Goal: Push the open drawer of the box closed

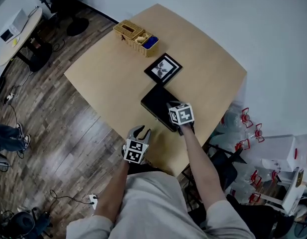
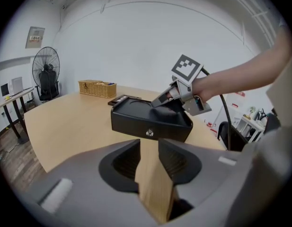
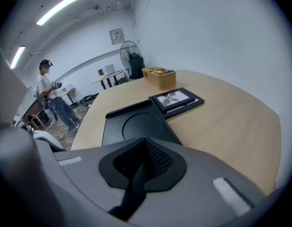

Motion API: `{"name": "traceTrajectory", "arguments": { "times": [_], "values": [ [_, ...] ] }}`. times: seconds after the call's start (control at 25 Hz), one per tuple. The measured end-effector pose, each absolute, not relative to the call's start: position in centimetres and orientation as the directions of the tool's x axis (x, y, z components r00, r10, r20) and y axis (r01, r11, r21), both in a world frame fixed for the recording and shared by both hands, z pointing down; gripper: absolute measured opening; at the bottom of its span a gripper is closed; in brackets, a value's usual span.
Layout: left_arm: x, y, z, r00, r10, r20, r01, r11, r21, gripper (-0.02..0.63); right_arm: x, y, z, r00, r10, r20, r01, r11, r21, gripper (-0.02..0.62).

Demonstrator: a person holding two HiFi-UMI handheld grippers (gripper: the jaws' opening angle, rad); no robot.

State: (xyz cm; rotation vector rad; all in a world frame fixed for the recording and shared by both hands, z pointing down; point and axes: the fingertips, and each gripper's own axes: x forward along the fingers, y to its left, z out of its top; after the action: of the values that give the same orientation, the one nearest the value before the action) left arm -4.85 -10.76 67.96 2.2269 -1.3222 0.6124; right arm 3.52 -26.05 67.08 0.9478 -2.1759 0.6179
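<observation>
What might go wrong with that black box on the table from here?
The black box lies close to the picture frame; a hard shove could slide it into that. Only the right tool rests on its lid, so it may skid. The left tool, jaws apart, could snag the front knob.

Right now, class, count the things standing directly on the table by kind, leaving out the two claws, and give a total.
basket: 1
picture frame: 1
black box: 1
total: 3
</observation>
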Motion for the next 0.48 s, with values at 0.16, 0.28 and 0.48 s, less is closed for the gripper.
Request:
{"name": "traceTrajectory", "arguments": {
  "times": [0.16,0.28,0.48],
  "values": [
    [-5.9,-9.9,67.3,0.43,-0.692,0.579,-0.895,-0.413,0.171,0.172,4.7,-25.4,62.9,-0.527,-0.583,0.618,-0.824,0.529,-0.204,0.002],
    [-6.9,-9.9,67.3,0.41,-0.719,0.561,-0.906,-0.393,0.159,0.172,4.9,-23.5,61.8,-0.538,-0.587,0.605,-0.818,0.537,-0.207,0.002],
    [-6.6,-10.0,66.2,0.406,-0.74,0.536,-0.91,-0.381,0.163,0.172,6.7,-19.3,62.2,-0.531,-0.599,0.599,-0.831,0.505,-0.233,0.002]
  ]
}}
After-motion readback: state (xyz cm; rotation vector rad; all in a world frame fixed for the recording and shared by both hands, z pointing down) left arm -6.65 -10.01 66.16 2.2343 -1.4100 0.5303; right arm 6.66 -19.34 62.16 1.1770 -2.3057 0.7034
